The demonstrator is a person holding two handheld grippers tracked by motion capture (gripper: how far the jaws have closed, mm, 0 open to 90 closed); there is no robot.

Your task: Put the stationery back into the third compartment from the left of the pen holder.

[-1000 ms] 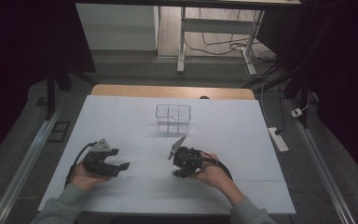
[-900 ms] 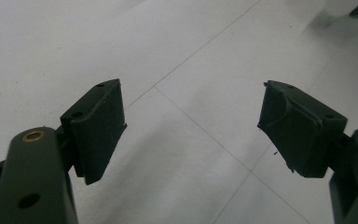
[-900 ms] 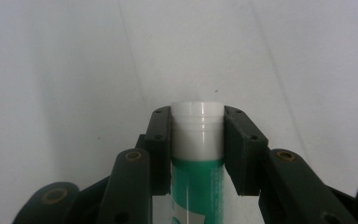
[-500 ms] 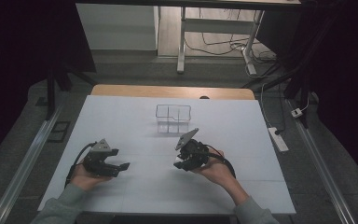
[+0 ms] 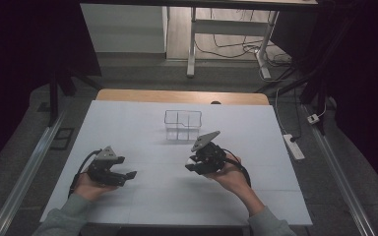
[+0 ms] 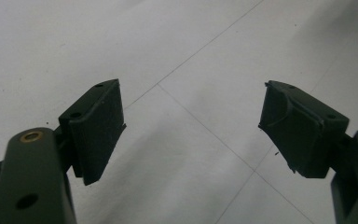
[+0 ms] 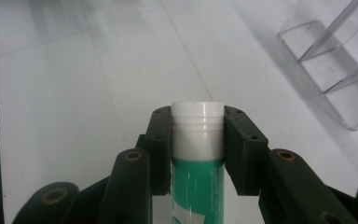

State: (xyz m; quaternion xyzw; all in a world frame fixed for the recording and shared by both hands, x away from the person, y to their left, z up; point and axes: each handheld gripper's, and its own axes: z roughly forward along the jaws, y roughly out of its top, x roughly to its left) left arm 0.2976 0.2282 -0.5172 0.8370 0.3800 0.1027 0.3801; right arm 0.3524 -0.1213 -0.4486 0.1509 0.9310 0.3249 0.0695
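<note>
My right gripper (image 7: 198,140) is shut on a green tube with a white cap (image 7: 197,154), clamped just below the cap and held above the white table. In the high view that right gripper (image 5: 193,163) hovers right of centre, a short way in front of a clear plastic organiser (image 5: 182,125) with compartments. The organiser's clear walls (image 7: 335,70) show at the upper right of the right gripper view. My left gripper (image 5: 125,175) rests low at the front left, jaws wide apart. Only bare table lies between its pads (image 6: 98,126).
The white table (image 5: 142,123) has a wooden strip along its far edge. A power strip (image 5: 294,146) lies on the floor to the right, and metal rails run along both sides. Desk legs and cables stand beyond the table.
My right gripper has moved right and a little away from me with the tube, closer to the organiser. The left gripper has stayed where it was.
</note>
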